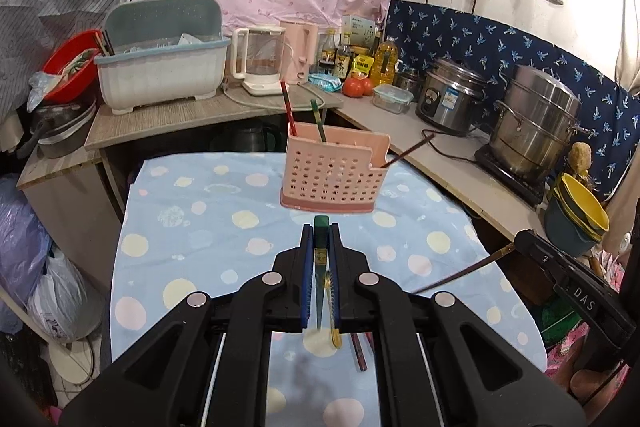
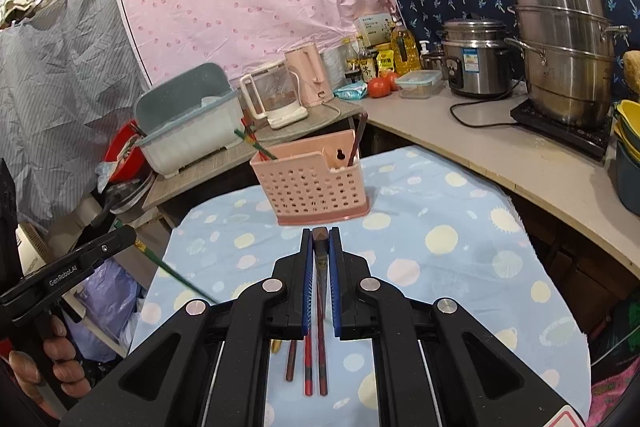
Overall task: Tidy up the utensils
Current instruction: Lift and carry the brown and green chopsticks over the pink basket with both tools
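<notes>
A pink perforated utensil holder (image 1: pixel 334 173) stands on the dotted blue cloth (image 1: pixel 192 227), with a red, a green and a brown chopstick in it. My left gripper (image 1: pixel 321 233) is shut on a green chopstick (image 1: pixel 321 247), held a little in front of the holder. My right gripper (image 2: pixel 320 237) is shut on a brown chopstick (image 2: pixel 320 267), also just in front of the holder (image 2: pixel 316 183). Three more chopsticks (image 2: pixel 308 367) lie on the cloth under the right gripper. The right gripper also shows in the left wrist view (image 1: pixel 560 267), the left gripper in the right wrist view (image 2: pixel 80 259).
Behind the table a counter holds a dish rack (image 1: pixel 160 67), a glass kettle (image 1: pixel 262 63), bottles, tomatoes (image 1: pixel 356 87), a rice cooker (image 1: pixel 452 95) and a steel steamer pot (image 1: pixel 536 127). Stacked bowls (image 1: pixel 576 215) sit at the right. Bags lie on the floor at left.
</notes>
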`<state>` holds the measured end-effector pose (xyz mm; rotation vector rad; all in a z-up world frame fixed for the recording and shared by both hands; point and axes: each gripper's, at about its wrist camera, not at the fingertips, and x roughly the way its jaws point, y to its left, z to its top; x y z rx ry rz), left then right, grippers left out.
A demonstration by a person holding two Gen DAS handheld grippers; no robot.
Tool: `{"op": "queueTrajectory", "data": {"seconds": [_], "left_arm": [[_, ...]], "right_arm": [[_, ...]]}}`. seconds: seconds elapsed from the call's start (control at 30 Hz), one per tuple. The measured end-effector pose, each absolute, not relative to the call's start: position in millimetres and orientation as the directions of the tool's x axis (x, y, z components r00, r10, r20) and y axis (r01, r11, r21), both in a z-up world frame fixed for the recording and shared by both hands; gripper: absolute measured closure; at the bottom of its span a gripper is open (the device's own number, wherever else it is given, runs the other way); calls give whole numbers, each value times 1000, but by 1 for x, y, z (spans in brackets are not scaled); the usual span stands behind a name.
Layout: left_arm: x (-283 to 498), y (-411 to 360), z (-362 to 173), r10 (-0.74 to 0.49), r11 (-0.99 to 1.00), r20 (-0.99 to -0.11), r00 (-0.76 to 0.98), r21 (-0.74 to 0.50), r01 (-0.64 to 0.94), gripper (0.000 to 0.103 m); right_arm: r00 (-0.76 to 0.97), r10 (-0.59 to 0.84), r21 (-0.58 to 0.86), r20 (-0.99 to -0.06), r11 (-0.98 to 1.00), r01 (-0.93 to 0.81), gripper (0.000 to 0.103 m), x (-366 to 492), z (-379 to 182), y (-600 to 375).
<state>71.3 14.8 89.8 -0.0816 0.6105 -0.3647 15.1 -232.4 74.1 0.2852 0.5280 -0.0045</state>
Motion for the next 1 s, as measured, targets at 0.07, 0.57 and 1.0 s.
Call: {"op": "queueTrajectory", "data": {"seconds": [0.07,0.57,1.0], "left_arm": [[77,14,96,-357,934,-533,767,-176,312,96],[145,15,174,-345,939,-404,847,-158,306,96],[233,1,230,-310,951,-299,903,-112,289,96]], "right_arm": [[873,69,270,-483,960,73,96,21,82,-234],[927,56,273,-370,961,51,96,94,148,-245],[958,26,282,-285,958,58,96,192,197,-246]]}}
